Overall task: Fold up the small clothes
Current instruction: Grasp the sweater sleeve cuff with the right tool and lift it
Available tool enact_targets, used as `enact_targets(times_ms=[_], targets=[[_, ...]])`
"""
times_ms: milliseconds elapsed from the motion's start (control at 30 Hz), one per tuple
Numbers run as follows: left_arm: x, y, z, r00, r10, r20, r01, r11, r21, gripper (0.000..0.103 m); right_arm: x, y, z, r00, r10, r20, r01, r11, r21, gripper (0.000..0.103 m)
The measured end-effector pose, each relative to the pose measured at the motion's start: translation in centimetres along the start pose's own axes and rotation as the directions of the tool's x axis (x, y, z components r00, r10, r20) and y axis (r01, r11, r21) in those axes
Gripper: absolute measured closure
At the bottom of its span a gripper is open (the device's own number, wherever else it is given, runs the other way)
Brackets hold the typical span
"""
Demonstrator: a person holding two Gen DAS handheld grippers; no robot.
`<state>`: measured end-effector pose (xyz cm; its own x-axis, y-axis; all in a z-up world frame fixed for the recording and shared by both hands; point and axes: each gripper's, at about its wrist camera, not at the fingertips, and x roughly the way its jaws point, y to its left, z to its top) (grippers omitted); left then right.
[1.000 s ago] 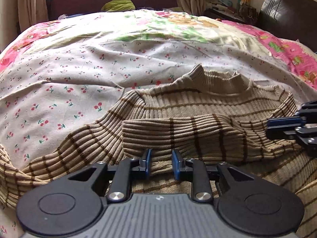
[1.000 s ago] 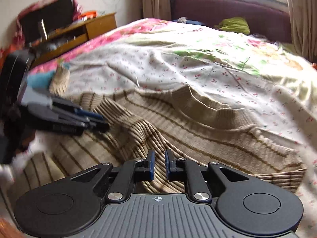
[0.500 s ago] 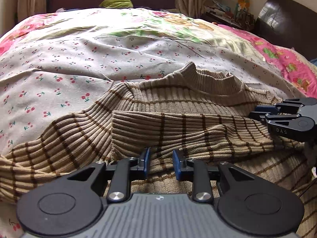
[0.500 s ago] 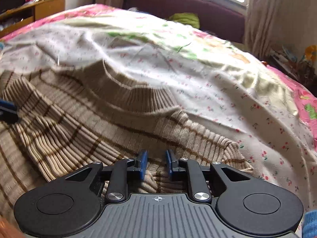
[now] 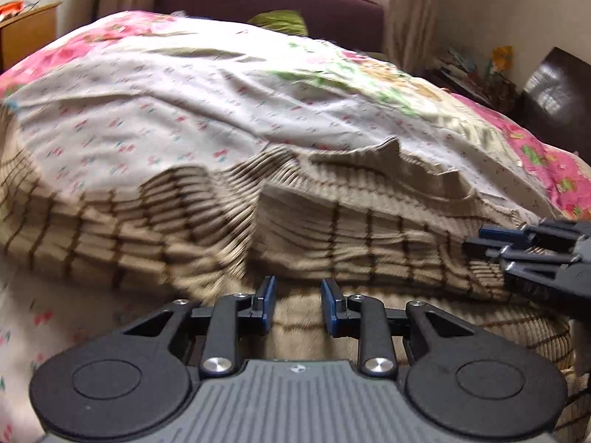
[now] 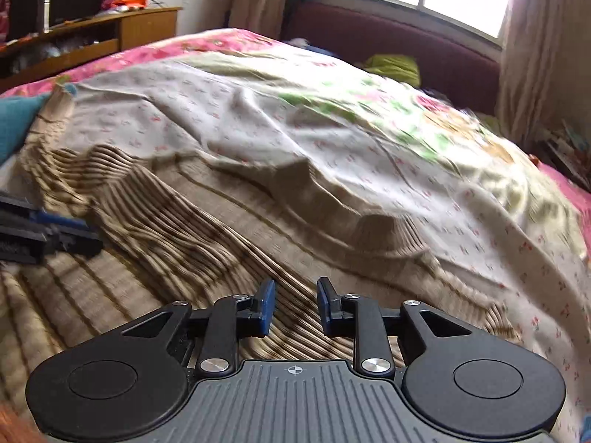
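Note:
A beige ribbed sweater (image 5: 369,229) with thin brown stripes lies spread on the bed, collar (image 5: 410,162) towards the far side. One sleeve (image 6: 155,229) is folded across its body. My left gripper (image 5: 297,289) hovers low over the near part of the sweater, jaws apart, with no cloth pinched between the blue pads. My right gripper (image 6: 293,289) is over the folded sleeve; its jaws are opening and nothing is between them. Each gripper shows in the other's view: the right gripper (image 5: 495,240) at the right edge, the left gripper (image 6: 70,230) at the left edge.
The bed is covered by a white sheet (image 5: 184,110) with small cherries and pink floral borders. A dark red headboard (image 6: 406,44) with a green cloth (image 6: 395,66) and a window lie beyond. A wooden cabinet (image 6: 122,33) stands at the left, and clutter (image 5: 476,77) at the right.
The right gripper's jaws have widened. Both grippers have shifted over the sweater and rolled a little, and the views are now blurred. The sleeve stays folded across the body.

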<state>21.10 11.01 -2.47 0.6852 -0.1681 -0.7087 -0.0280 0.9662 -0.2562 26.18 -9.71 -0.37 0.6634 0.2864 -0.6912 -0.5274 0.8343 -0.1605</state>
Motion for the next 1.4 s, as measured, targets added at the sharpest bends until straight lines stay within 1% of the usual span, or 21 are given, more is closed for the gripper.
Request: enact_targets(times_ms=[33,67,100,133,200,300,367,467,567,633,700,767,833,1000,1100,1133,1167,1200,1233,1333,1400], targets=[[0.1,0.2,-0.4,1.0,-0.006,-0.01,0.006,1.0,-0.013,0.064,0.3,0.6,0.3,1.0,0.014,-0.009,-0.015,1.0,-0.014,0.077],[0.2,0.3,-0.6,1.0,-0.004,-0.014,0.004,1.0,-0.02,0.064,1.1,1.1,0.6,0.999,0.015,-0.051,-0.017,0.999,-0.029,0.076],[0.0,0.2,-0.7,1.0,-0.002,-0.005,0.002,1.0,-0.026,0.064,2.3,1.7,0.9,0.992,0.013,-0.122,-0.019,0.999,-0.042,0.076],[-0.3,0.1,-0.7,1.0,-0.004,0.004,0.004,1.0,-0.029,0.064,3.1,2.1,1.1,0.987,-0.001,-0.158,-0.006,0.999,-0.04,0.076],[-1.5,0.3,-0.9,0.999,-0.026,0.043,0.029,0.998,-0.058,0.064,2.8,2.8,2.0,0.99,-0.013,-0.142,0.008,0.999,-0.034,0.076],[-2.8,1.4,-1.4,0.996,-0.021,0.082,0.03,0.994,-0.106,0.063,1.2,4.7,4.4,0.997,0.03,-0.072,-0.035,0.997,-0.071,0.076],[-3.8,2.5,-1.7,0.994,-0.022,0.11,0.037,0.989,-0.143,0.063,1.1,6.5,6.7,0.994,0.089,-0.063,-0.094,0.992,-0.087,0.076],[-5.8,4.3,-2.1,0.985,-0.007,0.173,0.046,0.974,-0.22,0.063,1.9,9.9,10.6,0.98,0.191,-0.055,-0.196,0.975,-0.108,0.076],[-7.3,6.0,-2.5,0.969,0.064,0.24,0.002,0.964,-0.265,0.061,3.0,14.3,14.3,0.96,0.277,-0.053,-0.282,0.946,-0.161,0.076],[-7.5,7.5,-2.8,0.961,0.1,0.26,-0.016,0.952,-0.306,0.061,4.1,17.3,16.5,0.943,0.325,-0.07,-0.333,0.924,-0.191,0.076],[-7.4,9.1,-2.8,0.958,0.122,0.261,-0.023,0.935,-0.353,0.061,5.7,20.2,18.5,0.924,0.369,-0.098,-0.381,0.902,-0.202,0.07],[-7.2,10.7,-3.1,0.956,0.138,0.257,-0.024,0.916,-0.401,0.06,7.6,22.5,20.3,0.908,0.402,-0.117,-0.417,0.889,-0.187,0.068],[-6.9,12.0,-3.2,0.958,0.136,0.252,-0.012,0.898,-0.439,0.059,9.6,24.4,22.1,0.899,0.421,-0.12,-0.436,0.887,-0.155,0.068],[-6.5,13.7,-3.5,0.959,0.132,0.252,0.006,0.877,-0.481,0.058,14.3,27.3,24.9,0.861,0.487,-0.147,-0.493,0.87,-0.01,0.068],[-6.3,14.3,-3.5,0.961,0.12,0.25,0.021,0.867,-0.497,0.058,16.0,28.2,24.9,0.869,0.466,-0.168,-0.469,0.883,0.024,0.068],[-6.3,14.1,-3.6,0.961,0.117,0.25,0.024,0.867,-0.498,0.058,16.3,28.4,24.8,0.871,0.46,-0.17,-0.462,0.886,0.034,0.069],[-6.3,14.1,-3.7,0.961,0.118,0.25,0.022,0.868,-0.496,0.058,16.3,28.4,24.6,0.874,0.457,-0.166,-0.456,0.889,0.046,0.078],[-6.3,14.0,-3.7,0.961,0.12,0.25,0.019,0.87,-0.492,0.058,16.2,28.3,24.5,0.87,0.466,-0.161,-0.462,0.885,0.058,0.095],[-6.3,13.9,-3.6,0.961,0.122,0.249,0.016,0.873,-0.488,0.058,16.0,28.2,24.4,0.866,0.475,-0.155,-0.47,0.88,0.067,0.099],[-6.2,13.4,-3.6,0.959,0.133,0.25,0.0,0.882,-0.471,0.057,14.0,27.3,24.4,0.882,0.461,-0.1,-0.459,0.887,0.046,0.099],[-6.2,13.0,-3.6,0.956,0.136,0.26,-0.002,0.888,-0.46,0.055,12.0,25.5,24.6,0.879,0.474,-0.055,-0.47,0.88,0.071,0.1]])
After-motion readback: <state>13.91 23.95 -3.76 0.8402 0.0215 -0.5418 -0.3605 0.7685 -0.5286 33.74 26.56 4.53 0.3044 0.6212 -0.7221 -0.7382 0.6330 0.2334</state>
